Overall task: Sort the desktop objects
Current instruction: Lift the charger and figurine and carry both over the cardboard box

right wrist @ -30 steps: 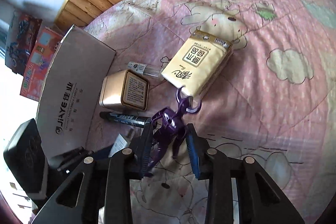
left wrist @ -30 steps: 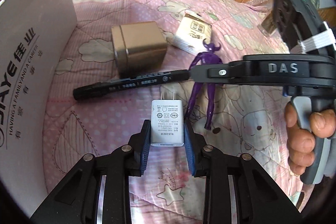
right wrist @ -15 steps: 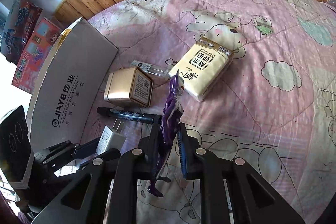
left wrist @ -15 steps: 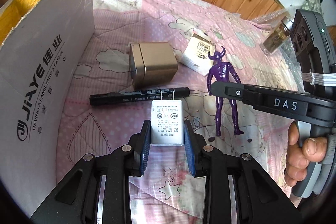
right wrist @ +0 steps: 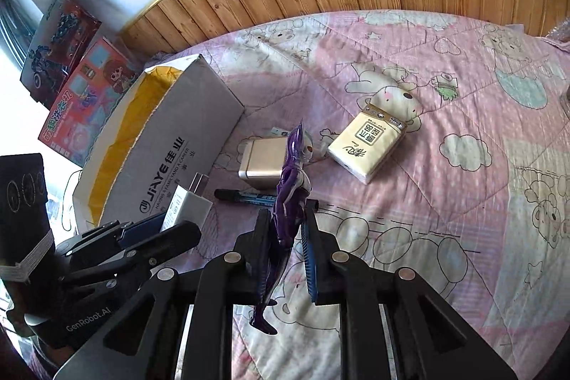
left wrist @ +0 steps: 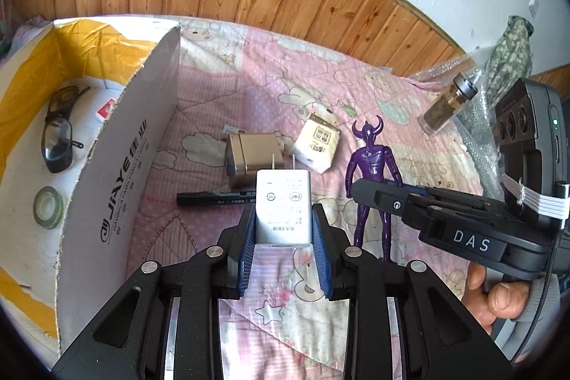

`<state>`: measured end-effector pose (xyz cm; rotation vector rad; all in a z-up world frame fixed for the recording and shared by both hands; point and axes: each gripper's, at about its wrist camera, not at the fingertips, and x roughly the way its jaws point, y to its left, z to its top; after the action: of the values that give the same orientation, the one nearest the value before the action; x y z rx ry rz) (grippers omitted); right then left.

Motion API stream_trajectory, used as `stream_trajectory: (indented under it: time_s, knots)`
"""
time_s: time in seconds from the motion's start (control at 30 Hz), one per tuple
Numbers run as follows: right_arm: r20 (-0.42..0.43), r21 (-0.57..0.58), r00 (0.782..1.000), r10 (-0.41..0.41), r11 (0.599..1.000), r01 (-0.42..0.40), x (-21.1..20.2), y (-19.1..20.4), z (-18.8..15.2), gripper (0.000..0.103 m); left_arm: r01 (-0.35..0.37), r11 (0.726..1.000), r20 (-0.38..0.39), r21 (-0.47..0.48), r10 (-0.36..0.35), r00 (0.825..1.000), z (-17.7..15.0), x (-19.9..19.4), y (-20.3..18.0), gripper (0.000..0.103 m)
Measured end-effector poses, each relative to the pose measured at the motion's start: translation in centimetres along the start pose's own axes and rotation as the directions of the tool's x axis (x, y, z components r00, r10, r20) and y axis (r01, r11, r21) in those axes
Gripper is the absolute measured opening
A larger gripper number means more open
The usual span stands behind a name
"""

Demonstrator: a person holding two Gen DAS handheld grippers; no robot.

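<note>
the left gripper (left wrist: 284, 230) sits at the bottom centre of the left wrist view, its blue-padded jaws clamped on the sides of a white rectangular plug-in charger (left wrist: 283, 205), prongs pointing away from the camera, held clear above the pink cartoon-print quilt (left wrist: 249, 84). in the right wrist view the same charger (right wrist: 185, 207) shows at lower left between the left gripper's black fingers.

the right gripper (right wrist: 286, 230) is closed on a purple plastic horned figure (right wrist: 290, 187), gripped around the waist and upper legs; the figure stands roughly upright with its feet hanging below the jaws and its head above them. in the left wrist view that figure (left wrist: 372, 166) appears right of centre, back to the camera, with the right gripper's black finger crossing its thighs.

on the quilt, in the middle of both views, lie a gold metal tin (left wrist: 249, 155), a black marker pen (left wrist: 213, 198) just in front of it, and a cream tissue pack (left wrist: 319, 143) to the right of the tin. a white cardboard box with a yellow lining (left wrist: 117, 173) fills the left of the left wrist view; inside it rest dark safety glasses (left wrist: 57, 134) and a roll of green tape (left wrist: 48, 207). a small glass jar (left wrist: 449, 102) lies at the upper right.
</note>
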<state>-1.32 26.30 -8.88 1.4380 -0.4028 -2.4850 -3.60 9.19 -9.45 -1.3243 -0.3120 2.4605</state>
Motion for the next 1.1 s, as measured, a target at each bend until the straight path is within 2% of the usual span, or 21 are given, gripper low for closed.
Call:
stream_trajectory:
  time_s: [0.37,0.6,0.73,0.9,1.1]
  knots:
    - [0.096,-0.091,0.995,0.019,0.996,-0.01,-3.8,5.3,-0.1,0.018,0.002,1.0,0.081,-0.021,0.0,0.997,0.6,-4.6,0.7,0.03]
    - [0.138,-0.128,0.99,0.019,0.992,-0.001,-5.1,7.6,-0.3,0.018,-0.028,0.999,0.125,-0.03,0.031,0.992,0.8,-7.5,1.7,0.03]
    - [0.16,-0.144,0.987,0.028,0.99,-0.005,-5.7,8.9,-0.3,0.018,-0.057,0.998,0.162,-0.028,0.061,0.985,1.1,-9.3,2.0,0.03]
    - [0.196,-0.176,0.98,0.04,0.984,-0.005,-6.8,10.8,-0.1,0.018,-0.124,0.992,0.221,-0.015,0.124,0.967,1.4,-11.5,2.3,0.03]
    - [0.233,-0.22,0.971,0.046,0.976,0.007,-7.8,13.0,0.1,0.018,-0.148,0.988,0.26,-0.036,0.152,0.953,1.7,-13.4,3.5,0.03]
